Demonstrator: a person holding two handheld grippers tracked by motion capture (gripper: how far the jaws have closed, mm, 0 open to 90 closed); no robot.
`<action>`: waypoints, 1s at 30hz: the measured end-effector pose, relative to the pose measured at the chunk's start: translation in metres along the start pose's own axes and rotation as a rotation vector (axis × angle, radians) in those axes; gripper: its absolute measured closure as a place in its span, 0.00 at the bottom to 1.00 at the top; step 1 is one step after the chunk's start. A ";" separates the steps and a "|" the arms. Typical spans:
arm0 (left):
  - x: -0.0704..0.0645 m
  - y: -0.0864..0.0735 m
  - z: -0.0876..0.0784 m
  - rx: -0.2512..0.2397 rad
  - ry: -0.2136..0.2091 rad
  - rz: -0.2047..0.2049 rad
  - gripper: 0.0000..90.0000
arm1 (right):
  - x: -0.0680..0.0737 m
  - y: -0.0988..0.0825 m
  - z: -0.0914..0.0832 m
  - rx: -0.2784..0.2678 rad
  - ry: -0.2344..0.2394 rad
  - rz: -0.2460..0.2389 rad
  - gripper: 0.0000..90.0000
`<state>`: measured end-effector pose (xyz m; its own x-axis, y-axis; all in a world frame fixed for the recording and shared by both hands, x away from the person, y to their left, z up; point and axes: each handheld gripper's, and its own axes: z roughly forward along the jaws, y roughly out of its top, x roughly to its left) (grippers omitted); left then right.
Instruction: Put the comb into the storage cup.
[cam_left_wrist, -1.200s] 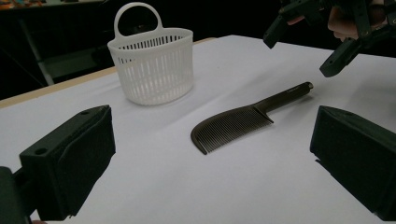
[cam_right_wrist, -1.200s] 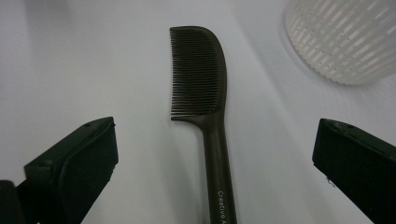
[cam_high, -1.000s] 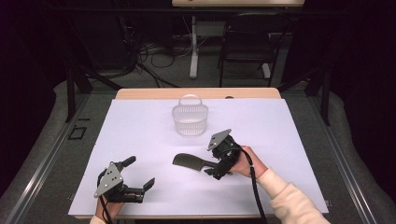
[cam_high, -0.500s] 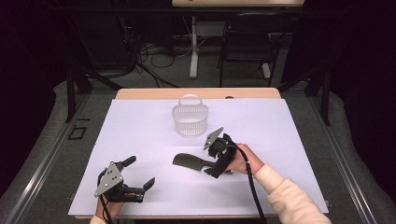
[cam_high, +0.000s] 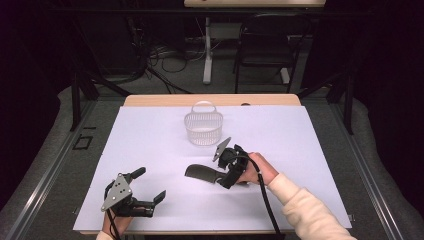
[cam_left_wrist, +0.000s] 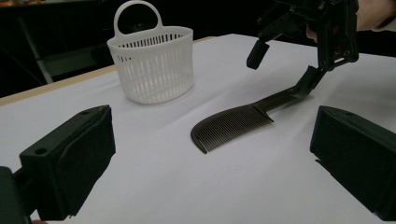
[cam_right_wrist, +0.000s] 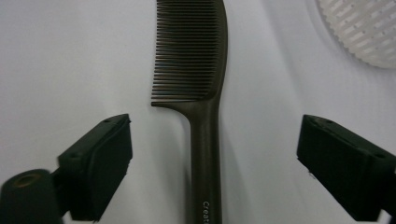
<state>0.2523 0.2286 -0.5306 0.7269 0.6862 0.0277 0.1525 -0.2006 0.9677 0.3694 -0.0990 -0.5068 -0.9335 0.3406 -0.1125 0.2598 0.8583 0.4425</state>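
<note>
A dark brown comb (cam_high: 200, 173) lies flat on the white sheet, teeth toward the left. Its handle (cam_right_wrist: 205, 154) runs straight between the jaws of my right gripper (cam_right_wrist: 217, 158), which have just been closing; the pads stand apart from the handle on both sides. From above, that right gripper (cam_high: 221, 172) tilts down over the handle end, held by a hand in a cream sleeve. My left gripper (cam_high: 150, 184) rests open near the front left with nothing between its jaws. From the left gripper (cam_left_wrist: 212, 168) view, the comb (cam_left_wrist: 233, 126) lies ahead of it.
A white slatted basket (cam_high: 203, 127) with a loop handle stands upright behind the comb, mid-table; it also shows as the basket (cam_left_wrist: 152, 65) and the basket (cam_right_wrist: 364, 28). The white sheet (cam_high: 310, 135) covers a wooden table (cam_high: 165, 100). Chairs and cables sit beyond the far edge.
My right gripper has edged a little left over the comb's handle. The left gripper, comb and basket have stayed put.
</note>
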 end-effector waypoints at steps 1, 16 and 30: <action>0.000 0.000 0.000 0.000 0.000 -0.001 0.00 | 0.000 0.000 0.000 0.001 0.001 -0.002 0.16; 0.001 0.000 0.000 0.002 -0.003 -0.002 0.00 | 0.000 0.010 0.011 0.137 -0.011 -0.051 0.52; 0.000 0.000 0.000 0.002 -0.002 -0.002 0.00 | 0.000 0.019 0.021 0.228 0.019 -0.059 0.68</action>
<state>0.2528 0.2287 -0.5310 0.7281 0.6851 0.0249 0.1551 -0.2001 0.9674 0.3792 -0.0747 -0.5173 -0.9527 0.2815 -0.1143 0.2514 0.9417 0.2235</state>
